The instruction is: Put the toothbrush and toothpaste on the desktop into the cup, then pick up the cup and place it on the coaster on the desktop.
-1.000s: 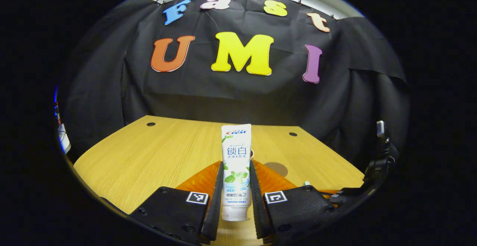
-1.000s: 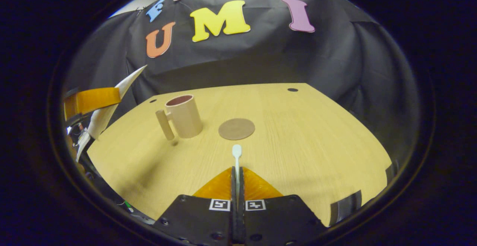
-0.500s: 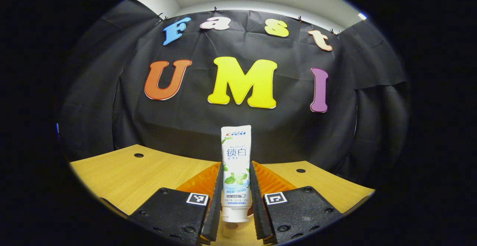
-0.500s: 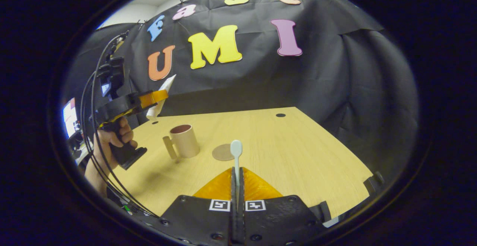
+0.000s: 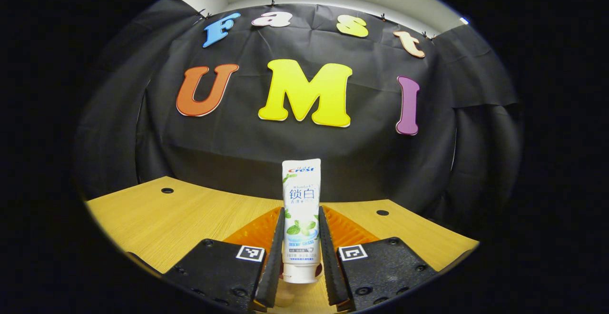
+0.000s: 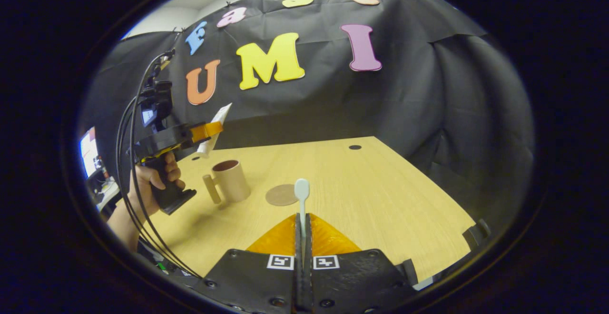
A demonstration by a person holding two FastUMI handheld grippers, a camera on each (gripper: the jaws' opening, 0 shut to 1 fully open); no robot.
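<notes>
Jaws unchanged, toothpaste nearer cup (clamped).

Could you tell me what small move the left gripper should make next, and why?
Probably lower the toothpaste cap-first into the cup. The left gripper is shut on the tube and holds it tilted in the air, just above and behind the cup's open mouth. The cup looks empty, and the right gripper holds the toothbrush clear of it, near the coaster.

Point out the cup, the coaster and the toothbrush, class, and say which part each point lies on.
cup point(image 6: 232, 181): right gripper view, on its side wall.
coaster point(image 6: 280, 195): right gripper view, on its flat top.
toothbrush point(image 6: 301, 189): right gripper view, on its head.
</notes>
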